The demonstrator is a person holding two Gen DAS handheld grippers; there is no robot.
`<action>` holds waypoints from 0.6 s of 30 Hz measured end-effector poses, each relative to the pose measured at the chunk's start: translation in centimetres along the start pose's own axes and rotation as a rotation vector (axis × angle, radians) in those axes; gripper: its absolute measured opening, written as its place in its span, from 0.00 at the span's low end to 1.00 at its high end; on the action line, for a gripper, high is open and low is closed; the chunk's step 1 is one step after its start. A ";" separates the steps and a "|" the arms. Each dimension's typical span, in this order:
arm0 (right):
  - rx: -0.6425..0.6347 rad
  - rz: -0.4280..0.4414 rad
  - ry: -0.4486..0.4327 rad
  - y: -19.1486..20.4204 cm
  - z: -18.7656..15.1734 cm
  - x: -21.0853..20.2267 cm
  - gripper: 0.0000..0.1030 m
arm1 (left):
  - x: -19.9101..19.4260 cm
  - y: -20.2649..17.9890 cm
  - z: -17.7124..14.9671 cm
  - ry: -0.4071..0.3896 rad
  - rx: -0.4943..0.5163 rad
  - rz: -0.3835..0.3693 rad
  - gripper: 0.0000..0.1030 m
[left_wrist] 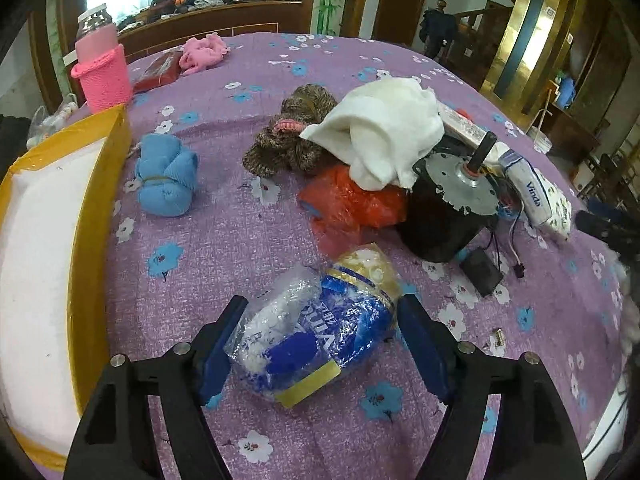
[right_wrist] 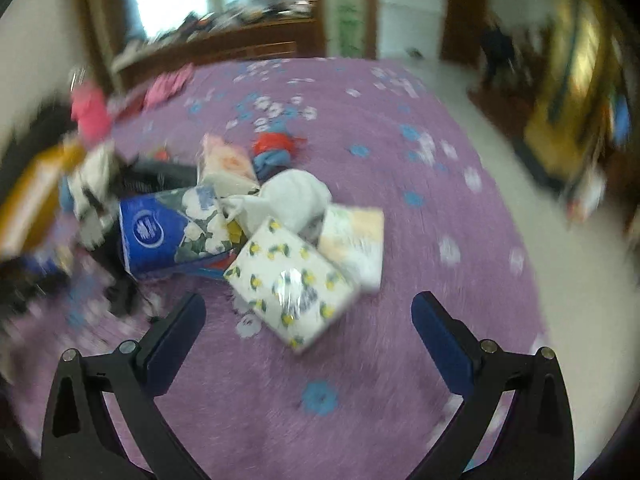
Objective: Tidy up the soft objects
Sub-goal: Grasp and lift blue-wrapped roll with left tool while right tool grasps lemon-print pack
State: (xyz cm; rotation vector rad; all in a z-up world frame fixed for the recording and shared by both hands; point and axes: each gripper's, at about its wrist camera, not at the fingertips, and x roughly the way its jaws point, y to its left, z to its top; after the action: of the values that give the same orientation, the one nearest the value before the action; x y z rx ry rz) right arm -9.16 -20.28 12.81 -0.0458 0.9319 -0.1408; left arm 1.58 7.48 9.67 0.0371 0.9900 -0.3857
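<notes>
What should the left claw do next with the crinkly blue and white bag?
Probably squeeze shut. The left gripper is open, its blue fingers on either side of the crinkly blue-and-white plastic bag of cotton lying on the purple flowered cloth. The yellow-edged box waits just left.

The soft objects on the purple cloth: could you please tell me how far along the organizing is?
Done: nothing visibly; the yellow box shows only white padding. In hand: the left gripper has its jaws around the blue-and-white plastic bag, apparently not yet squeezed. Left: the blue cloth bundle, brown knit, white cloth and tissue packs; the right gripper is open.
</notes>
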 end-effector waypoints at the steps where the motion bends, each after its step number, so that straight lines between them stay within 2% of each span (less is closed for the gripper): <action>1: -0.055 -0.020 0.002 0.6 0.3 0.2 1.00 | -0.2 0.2 0.0 -0.004 -0.003 -0.008 0.73; 5: -0.237 -0.042 0.030 2.8 1.2 1.4 1.00 | -1.0 1.4 0.1 -0.023 0.005 -0.026 0.77; 9: -0.321 -0.017 0.055 4.2 1.3 2.1 0.99 | -0.7 0.6 -0.9 -0.038 0.104 -0.007 0.80; 13: -0.353 0.014 0.083 4.4 1.5 3.0 0.88 | 0.6 -1.4 -1.1 -0.014 0.212 0.048 0.79; 18: -0.361 0.015 0.113 4.3 1.3 4.1 0.75 | 1.9 -2.3 -1.8 0.046 0.255 0.072 0.72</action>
State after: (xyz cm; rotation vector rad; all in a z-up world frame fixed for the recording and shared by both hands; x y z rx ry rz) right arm -5.25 -16.60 9.91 -0.3680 1.0614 0.0407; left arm 0.33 5.14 7.45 0.3129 0.9768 -0.4444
